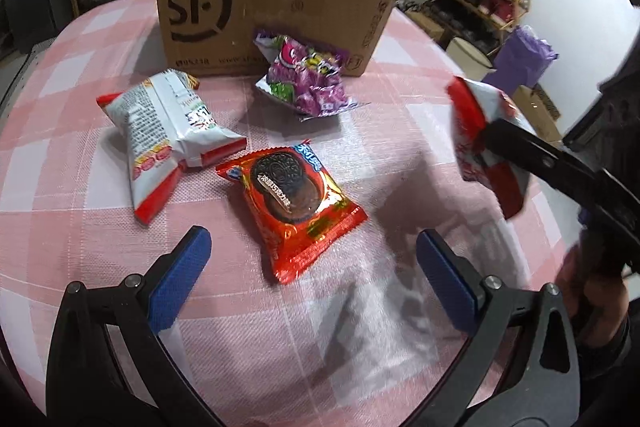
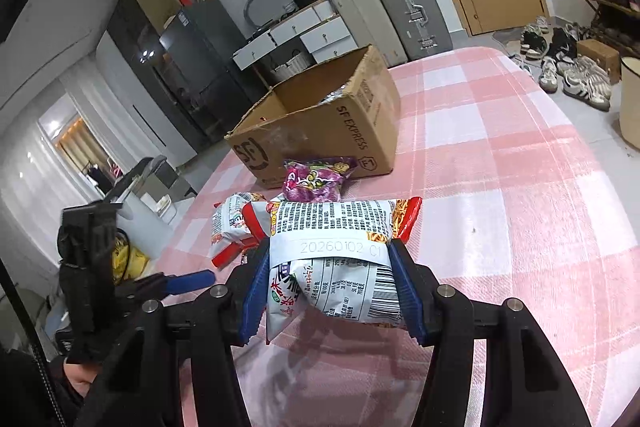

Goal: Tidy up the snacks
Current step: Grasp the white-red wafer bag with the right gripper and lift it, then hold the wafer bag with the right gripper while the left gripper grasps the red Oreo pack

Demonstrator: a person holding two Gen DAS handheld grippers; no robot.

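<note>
On the left of the pink checked tablecloth (image 1: 400, 115) lies a white-and-red noodle-snack packet (image 1: 168, 135), flat on the cloth and untouched. Just right of it, nearer the camera, sits the red chocolate-cookie packet (image 1: 294, 207). The left gripper (image 1: 312, 279) hangs over the cloth with its blue pads spread wide and nothing between them; the cookie packet lies just ahead of the gap, so this claw looks set to take it next. For that, it needs to drop lower and move forward until the pads straddle the packet's sides, then close.

Farther back, in the middle, a purple candy bag (image 1: 308, 77) rests against the near wall of the open cardboard SF box (image 1: 276, 23), where the snacks are apparently being collected; something silvery already shows inside it, though what it is cannot be told.

On the right, the right gripper (image 2: 332, 291) is clamped on a second white-and-red noodle packet (image 2: 332, 251), pads pressing its two sides, the packet lifted clear of the cloth. The step in hand seems to be carrying this packet to the box. It must travel far enough to clear the box's near wall and the purple bag before the pads part.
</note>
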